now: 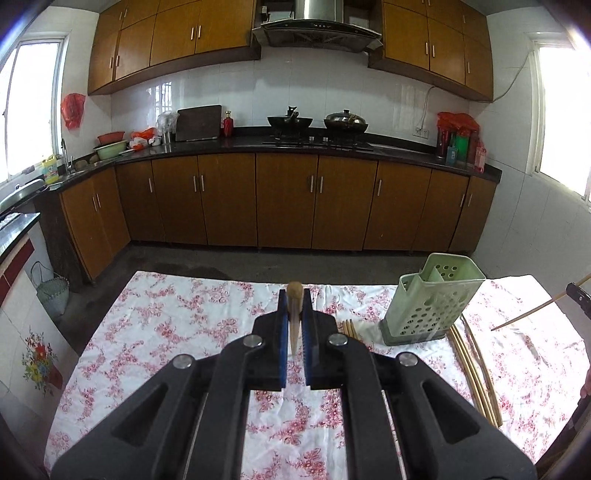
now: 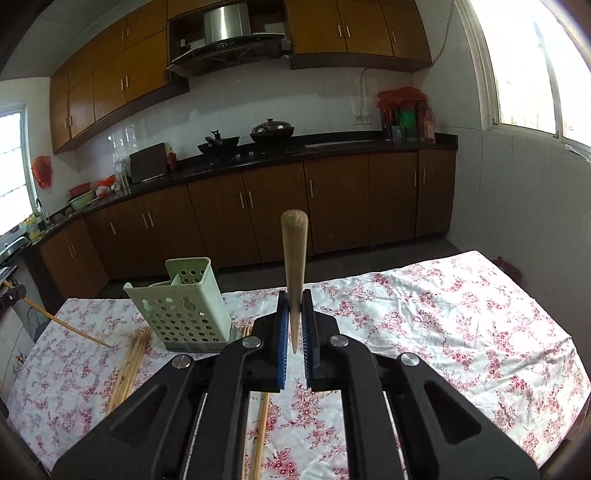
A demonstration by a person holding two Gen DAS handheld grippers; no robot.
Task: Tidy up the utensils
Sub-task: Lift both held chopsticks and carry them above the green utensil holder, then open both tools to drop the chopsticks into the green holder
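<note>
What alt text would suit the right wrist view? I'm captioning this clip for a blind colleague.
The right gripper is shut on a wooden chopstick that points up and away over a floral tablecloth. To its left a green perforated utensil holder stands upright, with more loose chopsticks lying on the cloth; kitchen cabinets fill the background.

Left wrist view: range hood (image 1: 317, 23) at 12 o'clock, wood wall cabinets (image 1: 173, 40) either side. Below it on black counter (image 1: 399, 151): wok (image 1: 290, 122) w/ lidded pan (image 1: 346, 121) just beside, at its 3 o'clock. Cutting board (image 1: 198, 122) leans on tiles at 10 o'clock, red bottle (image 1: 228, 124) next to it. Red plastic bag (image 1: 72, 109) hangs by left window (image 1: 29, 107). Base cabinets (image 1: 284, 199) under counter. Floral cloth (image 1: 177, 314) covers table.
</note>
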